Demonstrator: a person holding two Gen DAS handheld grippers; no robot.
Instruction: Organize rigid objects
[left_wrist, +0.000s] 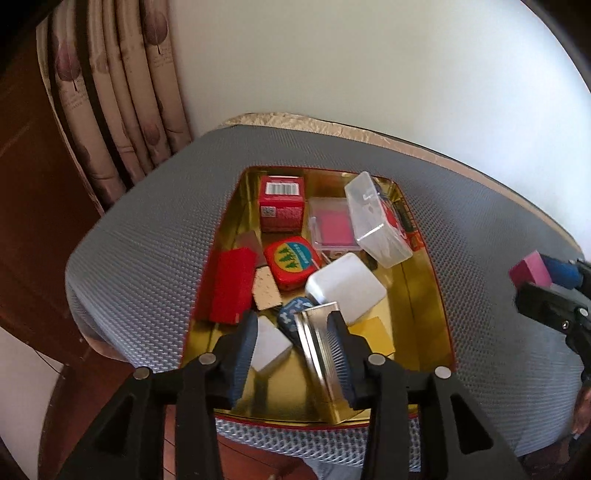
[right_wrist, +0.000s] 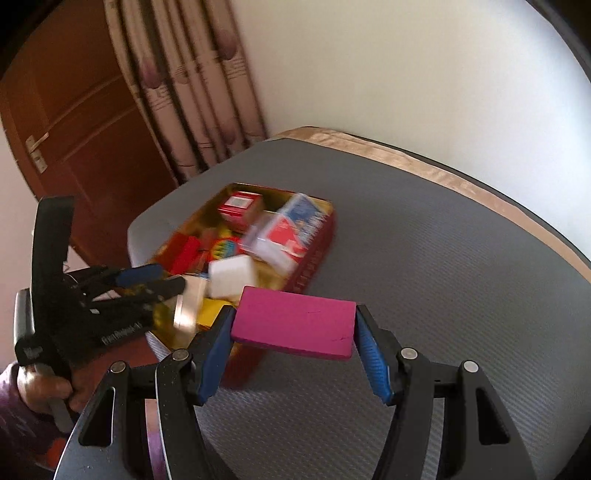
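Your left gripper (left_wrist: 295, 347) hangs over the near end of the gold-lined tin (left_wrist: 421, 295), which sits on the grey mat (left_wrist: 147, 236) covering the table. Its jaws stand narrowly apart, with a slim metal case (left_wrist: 319, 343) leaning against the inner face of the right-hand finger; the left-hand pad is clear of the case, so nothing is clamped there. Under and beside the case lie a white block (left_wrist: 271, 347), a small dark blue piece with white marks (left_wrist: 293, 315) and a yellow block (left_wrist: 373, 332). Further in, the tin holds a rounded white box (left_wrist: 347, 284), a red tin with green trees on its lid (left_wrist: 293, 264), a red block (left_wrist: 232, 288) along the left wall, a tan cracker-like piece (left_wrist: 266, 290), a red carton with a barcode (left_wrist: 281, 203) at the far end, a clear case with a pink insert (left_wrist: 332, 227) and a clear plastic box (left_wrist: 376, 221) tilted on top of it. Your right gripper (right_wrist: 293, 325) is over the bare mat, just beside the tin's near right corner, and its jaws are closed on a magenta block (right_wrist: 295, 321), one blue pad pressed on each short end, the block lying level and crosswise between them. The left wrist view shows that same block at its right edge, well apart from the tin's contents. In the right wrist view the tin's contents are blurred, and your hand (right_wrist: 44, 387) grips the left tool's handle at the lower left.
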